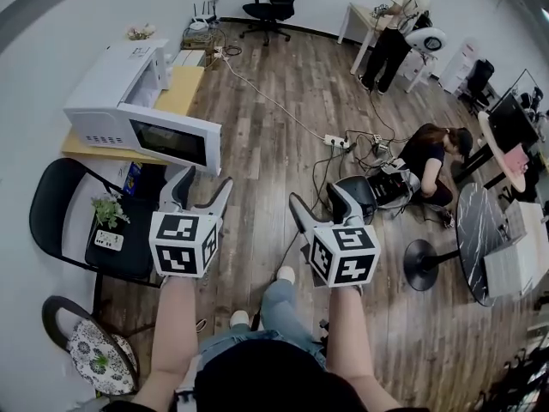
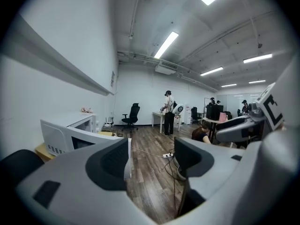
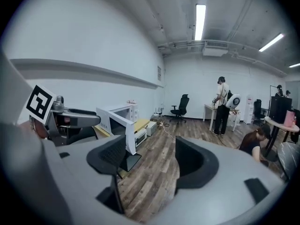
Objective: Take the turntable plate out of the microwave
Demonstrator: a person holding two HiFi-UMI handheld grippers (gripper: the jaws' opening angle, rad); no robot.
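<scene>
Fingers (image 1: 221,197) of the left gripper (image 1: 203,189) stand wide, with nothing between them but open air and floor beyond; the right gripper (image 1: 322,204) is the same, fingers wide and empty; the two are held side by side, touching no object.

Wood floor (image 1: 283,136) fills most of the head view; low yellow table (image 1: 184,93) sits at upper left by the wall; white microwave (image 1: 107,80) stands on its near end; door (image 1: 171,142) is swung open, dark window facing the person, free edge pointing toward the left gripper.

Plate: not visible in any view; the cavity shows only as a small pale opening behind the door in the right gripper view; judged to be still inside the microwave.

Key relation: microwave lies ahead and to the left of both grippers, well apart from them; the left gripper is the nearer. The open door stands between the grippers and the cavity, and the mouth appears to face rightward across the head view; judgement: the approach must round the door's free edge and enter from that side. The plate should lie flat in there, so the fingers would probably have to take its rim edge-on.
</scene>
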